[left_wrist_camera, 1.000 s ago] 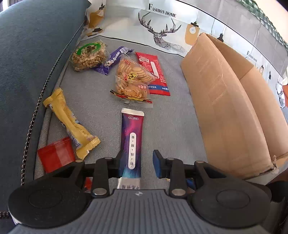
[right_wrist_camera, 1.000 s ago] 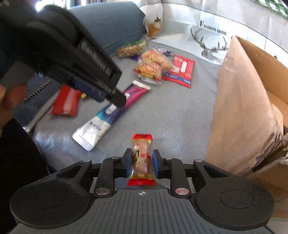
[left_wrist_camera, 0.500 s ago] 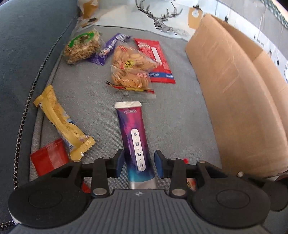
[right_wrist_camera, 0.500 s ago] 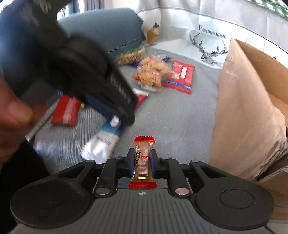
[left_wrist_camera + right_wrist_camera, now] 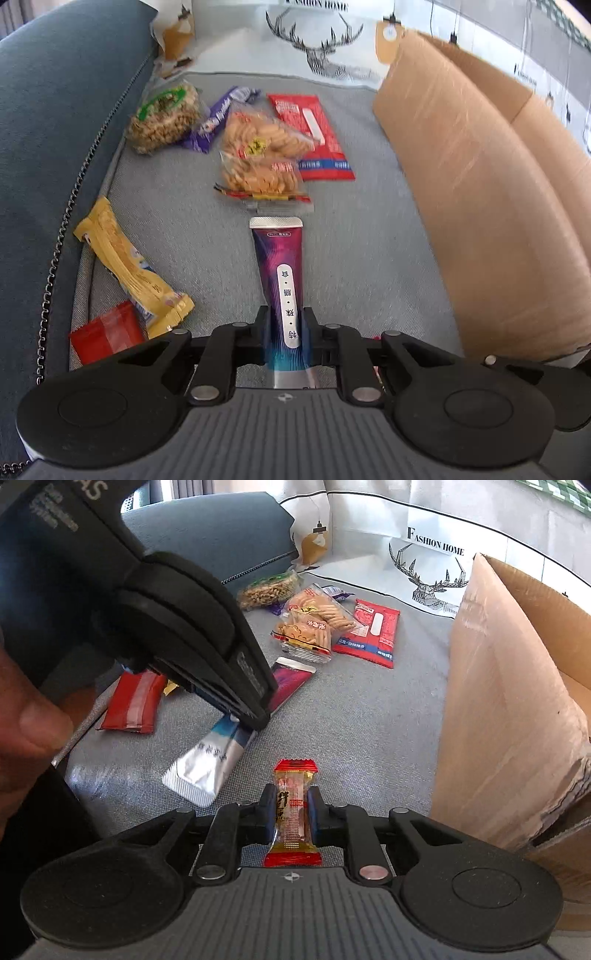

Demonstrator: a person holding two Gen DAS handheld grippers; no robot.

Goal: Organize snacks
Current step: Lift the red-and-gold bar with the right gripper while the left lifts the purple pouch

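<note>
My left gripper (image 5: 283,321) is shut on a long purple snack stick pack (image 5: 280,269) that lies on the grey sofa cushion (image 5: 192,229); the pack also shows in the right wrist view (image 5: 288,679). My right gripper (image 5: 292,801) is shut on a small red and gold wrapped candy (image 5: 291,805), held near the cushion. The left gripper's body (image 5: 177,627) fills the upper left of the right wrist view. An open cardboard box (image 5: 480,184) stands on the right and shows in the right wrist view (image 5: 509,709) too.
On the cushion lie a yellow pack (image 5: 125,266), a red packet (image 5: 107,332), a nut bag (image 5: 162,118), a purple wrapper (image 5: 218,118), two biscuit bags (image 5: 262,158) and a red flat pack (image 5: 314,136). The blue sofa arm (image 5: 48,129) bounds the left.
My left gripper has moved forward over the purple stick pack and closed on it. My right gripper stays shut on the candy and has shifted slightly.
</note>
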